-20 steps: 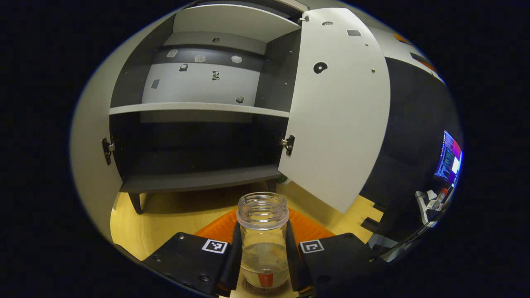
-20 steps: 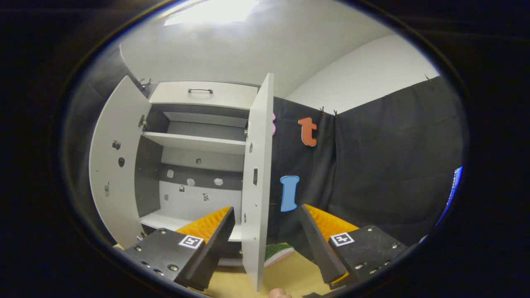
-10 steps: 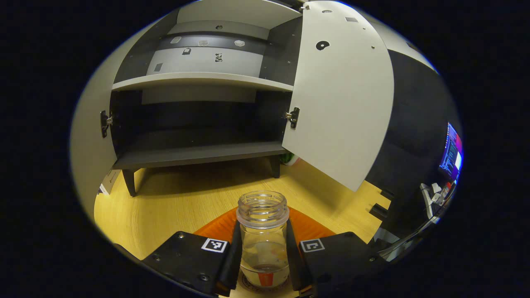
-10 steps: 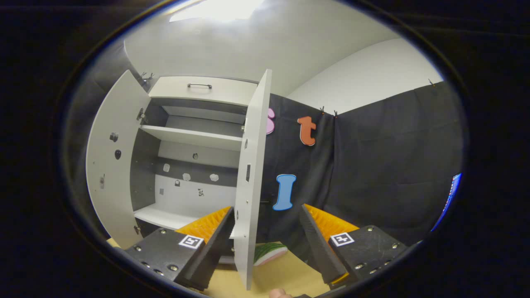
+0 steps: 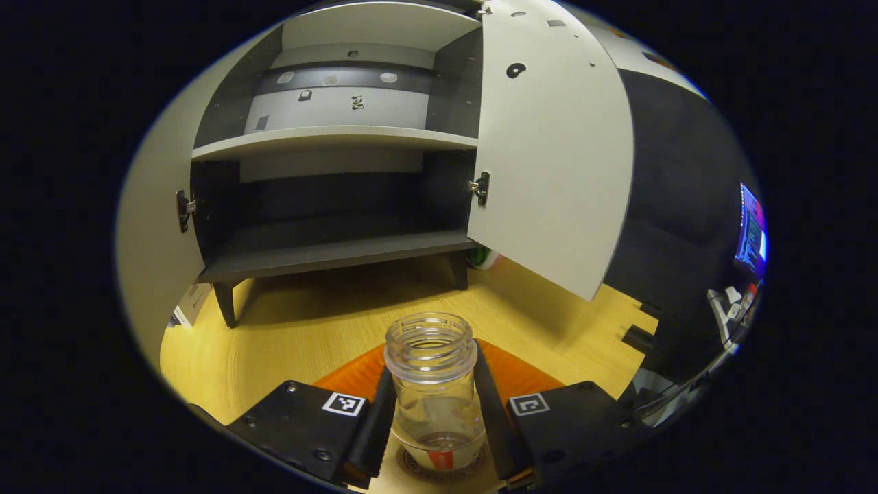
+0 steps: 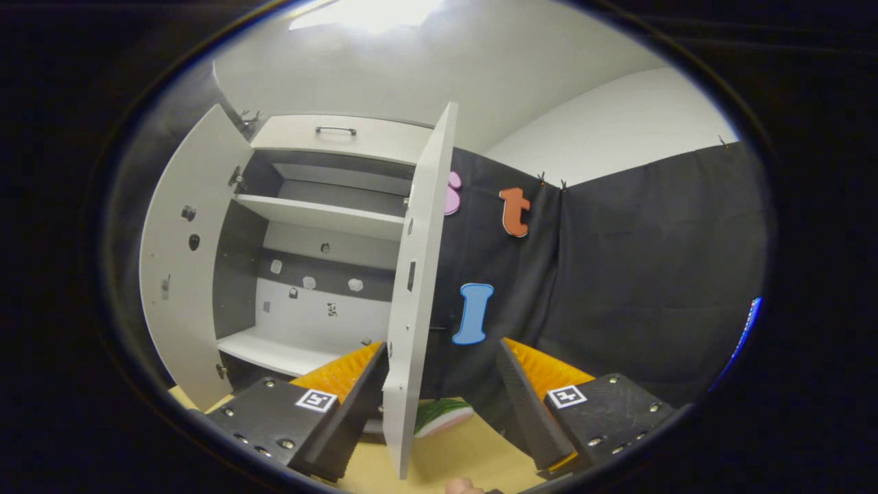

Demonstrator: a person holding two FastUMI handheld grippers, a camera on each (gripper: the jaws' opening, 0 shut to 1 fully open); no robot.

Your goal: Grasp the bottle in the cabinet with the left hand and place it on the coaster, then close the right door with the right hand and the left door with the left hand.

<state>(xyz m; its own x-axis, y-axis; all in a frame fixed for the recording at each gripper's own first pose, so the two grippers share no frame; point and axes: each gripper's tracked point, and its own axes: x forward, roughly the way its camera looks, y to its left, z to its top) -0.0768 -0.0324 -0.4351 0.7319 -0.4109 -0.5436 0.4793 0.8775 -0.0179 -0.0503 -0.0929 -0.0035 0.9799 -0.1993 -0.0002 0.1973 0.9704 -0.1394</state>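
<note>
A clear lidless glass bottle [image 5: 432,384] stands upright on a round coaster [image 5: 409,468] on the wooden table. My left gripper [image 5: 433,412] straddles the bottle, open a little, with its fingers close beside the glass. Behind it the cabinet stands with both doors swung out: the left door [image 5: 147,226] and the right door [image 5: 555,158]. In the right gripper view, my right gripper [image 6: 442,346] is open and holds nothing. The right door's edge [image 6: 411,295] stands farther off, in line with the gap between its fingers. The left door [image 6: 182,274] is wide open.
The cabinet's lower shelf [image 5: 329,254] is dark and bare, with a white shelf [image 5: 329,136] above. A green watermelon-slice object [image 6: 442,415] lies on the table [image 5: 309,336] by the cabinet's right leg. A lit screen [image 5: 751,237] glows at the far right.
The left gripper lowered the bottle onto the coaster, and its fingers have parted slightly from the glass. The right gripper has drifted only a little; both doors remain open.
</note>
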